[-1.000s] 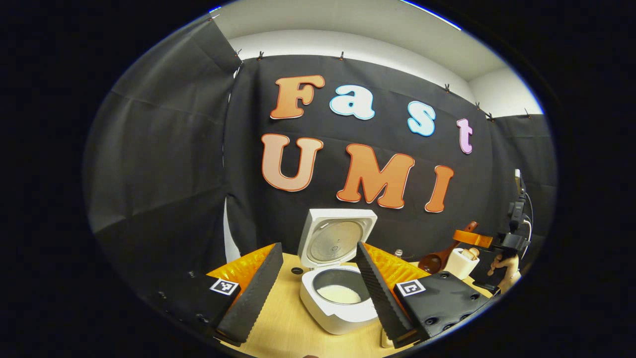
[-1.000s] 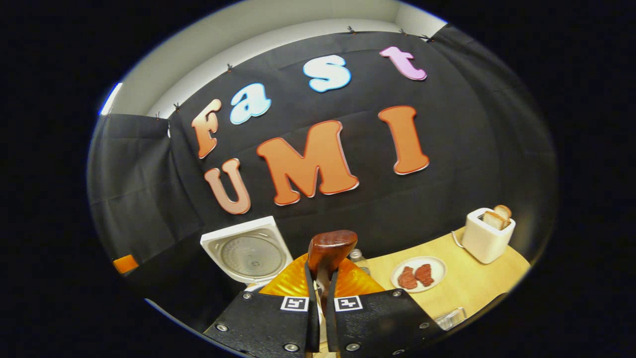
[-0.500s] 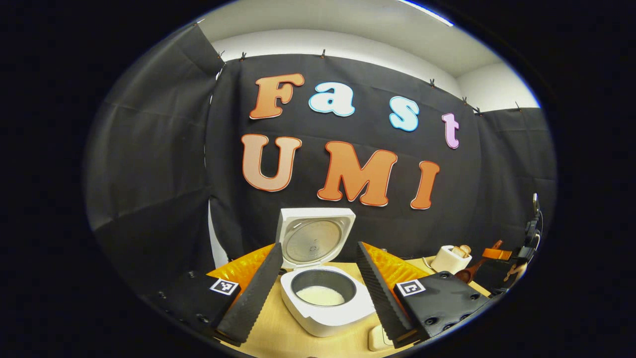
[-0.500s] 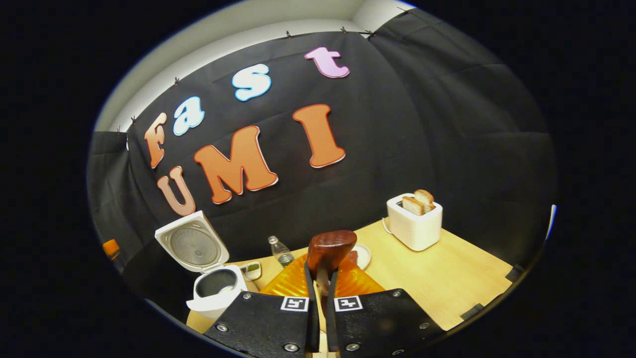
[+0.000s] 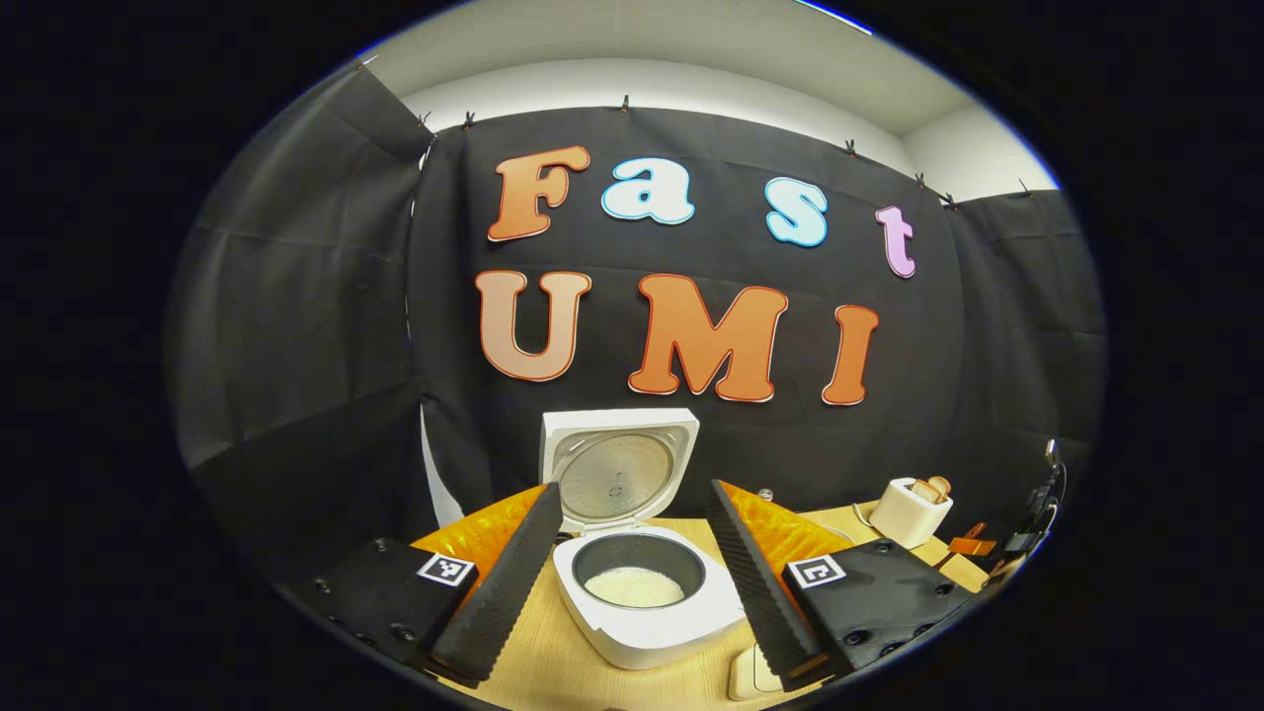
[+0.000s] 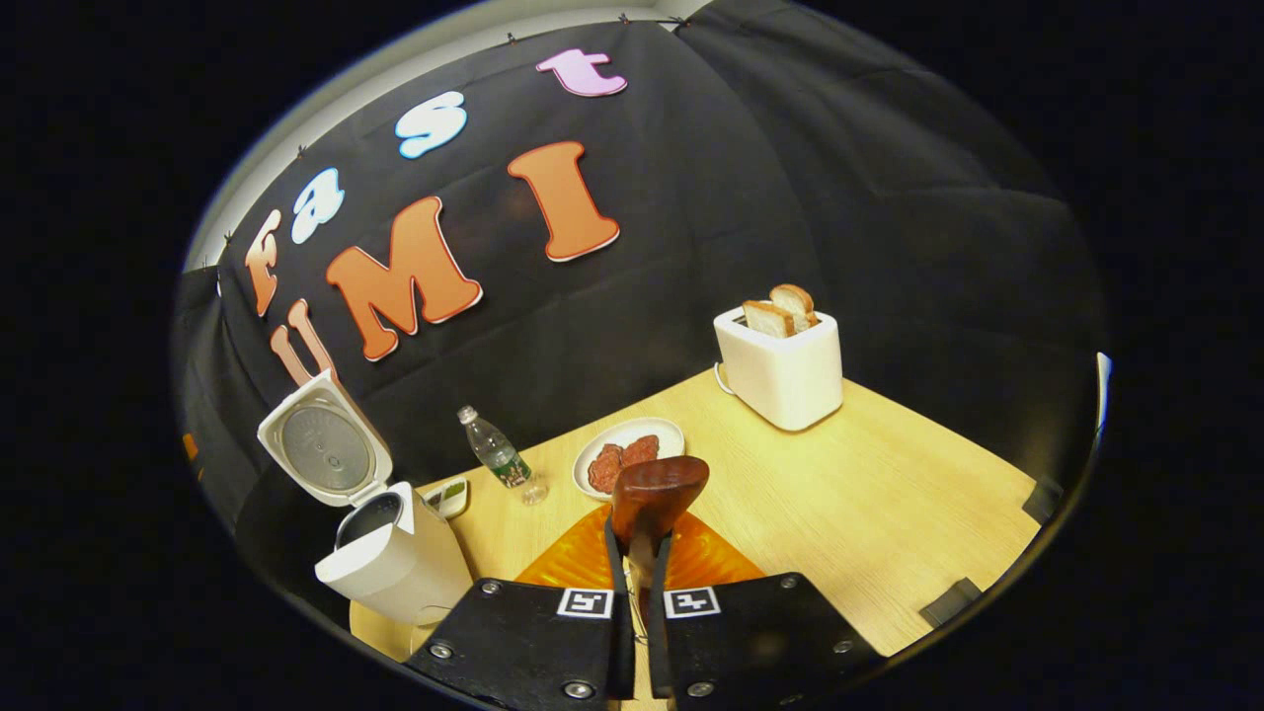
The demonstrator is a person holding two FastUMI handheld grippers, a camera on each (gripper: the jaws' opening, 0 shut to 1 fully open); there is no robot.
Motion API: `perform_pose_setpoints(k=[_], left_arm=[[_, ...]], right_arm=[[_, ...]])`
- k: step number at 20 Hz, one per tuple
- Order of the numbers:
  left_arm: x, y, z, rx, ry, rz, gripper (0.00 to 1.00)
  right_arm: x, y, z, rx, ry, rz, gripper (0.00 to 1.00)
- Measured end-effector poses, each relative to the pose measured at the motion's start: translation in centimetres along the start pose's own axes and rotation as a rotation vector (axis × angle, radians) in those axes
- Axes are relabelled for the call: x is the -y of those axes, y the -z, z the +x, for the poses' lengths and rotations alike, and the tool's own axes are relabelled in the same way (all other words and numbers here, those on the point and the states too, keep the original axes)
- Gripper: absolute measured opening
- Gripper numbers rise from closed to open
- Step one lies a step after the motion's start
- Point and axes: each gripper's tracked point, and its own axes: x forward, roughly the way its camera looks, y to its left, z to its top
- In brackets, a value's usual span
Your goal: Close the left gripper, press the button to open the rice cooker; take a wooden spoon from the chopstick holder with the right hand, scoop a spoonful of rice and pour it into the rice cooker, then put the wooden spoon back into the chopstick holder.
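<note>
Standing lid-up on the wooden table (image 6: pixel 889 474), the rice cooker (image 5: pixel 647 602) sits between the wide-open left claw (image 5: pixel 632 583); right claw (image 6: pixel 639 632) pinches the wooden spoon (image 6: pixel 654 494).

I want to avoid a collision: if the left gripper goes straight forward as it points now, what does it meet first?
Probably the rice cooker: it stands open between the fingers of the left gripper, straight ahead on the table. The front rim would come first, though depth is hard to judge.

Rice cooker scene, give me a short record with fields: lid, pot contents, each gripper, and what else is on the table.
lid: rice cooker open, lid upright
pot contents: white rice at the bottom
left gripper: open, empty
right gripper: shut on wooden spoon
table: toaster with bread, plate of meat, water bottle
</note>
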Motion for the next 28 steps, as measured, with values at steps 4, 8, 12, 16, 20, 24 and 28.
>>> perform_pose_setpoints(k=[4, 8, 12, 16, 20, 24, 28], left_arm=[[-0.3, 1.0, -0.3, -0.024, -0.024, 0.000, 1.00], [-1.0, 1.1, -0.7, -0.031, -0.048, -0.004, 1.00], [-0.9, 1.3, -1.0, -0.038, -0.059, -0.009, 1.00], [-0.5, 0.8, -0.9, -0.033, -0.067, -0.013, 1.00], [0.4, 0.5, -0.7, -0.040, -0.073, -0.018, 1.00], [0.8, -0.3, 0.3, -0.048, -0.073, -0.022, 1.00], [0.9, -2.7, 1.8, -0.024, -0.085, -0.035, 1.00]], right_arm=[[0.7, 2.3, 1.6, -0.044, -0.002, 0.032, 0.05], [1.4, 3.9, 2.3, -0.089, -0.005, 0.052, 0.05], [1.9, 4.3, 2.5, -0.095, -0.014, 0.094, 0.08], [3.3, 4.4, 2.3, -0.112, 0.019, 0.105, 0.24], [5.7, 3.3, 1.0, -0.096, 0.112, 0.028, 0.81], [6.7, 0.4, -2.1, -0.049, 0.195, -0.054, 0.95], [6.6, -2.4, -5.7, -0.017, 0.242, -0.140, 0.95]])
